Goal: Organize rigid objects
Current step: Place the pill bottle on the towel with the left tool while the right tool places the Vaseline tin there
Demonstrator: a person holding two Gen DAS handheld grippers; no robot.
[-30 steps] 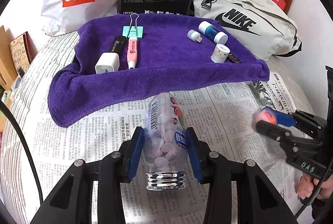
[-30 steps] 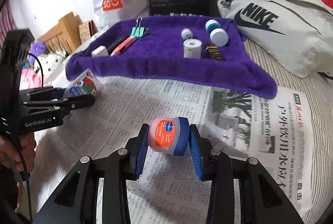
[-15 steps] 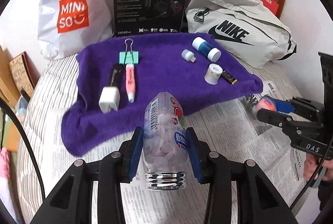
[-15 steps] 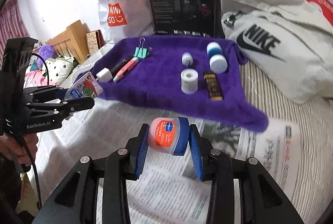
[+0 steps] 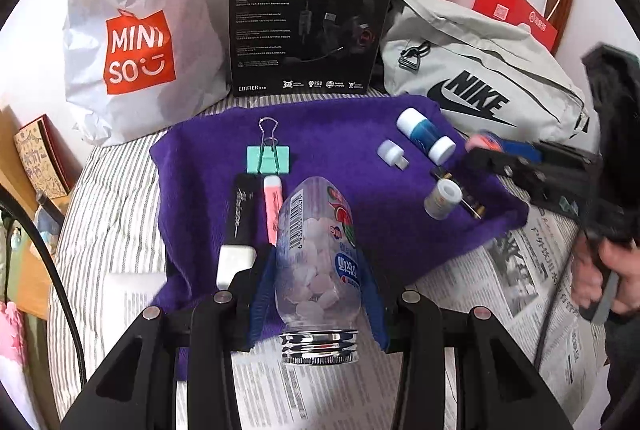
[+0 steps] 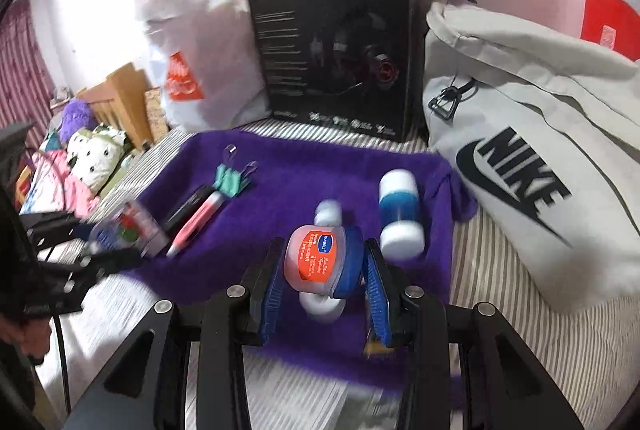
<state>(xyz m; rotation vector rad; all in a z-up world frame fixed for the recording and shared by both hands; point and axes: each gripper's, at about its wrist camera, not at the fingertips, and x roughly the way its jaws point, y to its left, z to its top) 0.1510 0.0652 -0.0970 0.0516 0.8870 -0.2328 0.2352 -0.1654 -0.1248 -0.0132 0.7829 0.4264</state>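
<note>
Candy bottle (image 5: 318,266) is sitting pinched between the left gripper (image 5: 316,294) fingers, hanging over the near edge of the purple towel (image 5: 340,134). Right gripper (image 6: 322,280) is squeezing a small balm jar (image 6: 320,256) above the towel's right side, near the blue-and-white bottle (image 6: 398,214).
</note>
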